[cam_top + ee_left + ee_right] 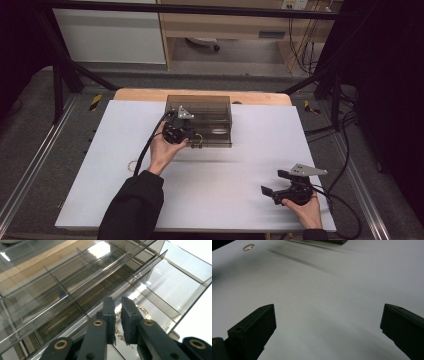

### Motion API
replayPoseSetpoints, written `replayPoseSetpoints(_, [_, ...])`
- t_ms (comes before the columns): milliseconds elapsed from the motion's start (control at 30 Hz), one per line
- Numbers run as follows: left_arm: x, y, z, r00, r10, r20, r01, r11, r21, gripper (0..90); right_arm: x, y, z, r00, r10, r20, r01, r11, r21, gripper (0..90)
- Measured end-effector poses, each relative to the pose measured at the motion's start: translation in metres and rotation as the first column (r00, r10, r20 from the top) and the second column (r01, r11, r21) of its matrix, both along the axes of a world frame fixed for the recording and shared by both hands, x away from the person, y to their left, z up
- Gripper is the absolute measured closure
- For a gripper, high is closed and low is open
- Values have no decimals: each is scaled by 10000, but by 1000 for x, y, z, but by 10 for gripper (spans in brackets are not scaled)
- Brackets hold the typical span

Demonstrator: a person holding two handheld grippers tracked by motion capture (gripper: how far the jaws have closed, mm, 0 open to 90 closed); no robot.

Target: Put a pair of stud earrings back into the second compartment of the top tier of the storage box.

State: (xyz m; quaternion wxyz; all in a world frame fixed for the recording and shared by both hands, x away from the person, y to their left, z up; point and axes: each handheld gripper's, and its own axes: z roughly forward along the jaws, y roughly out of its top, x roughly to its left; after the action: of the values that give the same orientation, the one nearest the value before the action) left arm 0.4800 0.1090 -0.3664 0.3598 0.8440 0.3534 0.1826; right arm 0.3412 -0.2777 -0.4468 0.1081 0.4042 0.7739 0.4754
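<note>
Over the smoky organizer box [210, 112], the left gripper [118, 315] has its jaws slightly apart around a gold bracelet [142, 311] in the front tray — seemingly delivered. Another bracelet [134, 165] waits on the table; the right gripper [328, 322] rests wide open.

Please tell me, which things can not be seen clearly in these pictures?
- Gold chain: left gripper view, partly hidden behind the left tool; whether the pads pinch it is unclear.
- Ring: right gripper view, too small for detail.
- Right tool: jaw bases cut off by the bottom edge.
- Clear organizer box: high view, contents lost in glare.
</note>
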Motion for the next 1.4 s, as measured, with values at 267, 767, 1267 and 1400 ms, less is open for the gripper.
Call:
replayPoseSetpoints(267, [-12,10,13,9997,-231,72,233,9994,-239,647,0,0,0,10000,-21,8,21,10000,38,8])
replayPoseSetpoints(767, [-42,50,26,9985,-15,543,57,9970,-774,371,0,0,0,10000,-18,-18,18,10000,1,8])
replayPoseSetpoints(1267, [-65,104,17,9964,692,499,-642,9934,-953,140,-1,1,0,9999,-54,-99,54,10000,-4,8])
replayPoseSetpoints(1400, [-71,118,11,9948,903,472,-851,9912,-1015,118,-1,0,0,10000,-37,-71,37,10000,0,7])
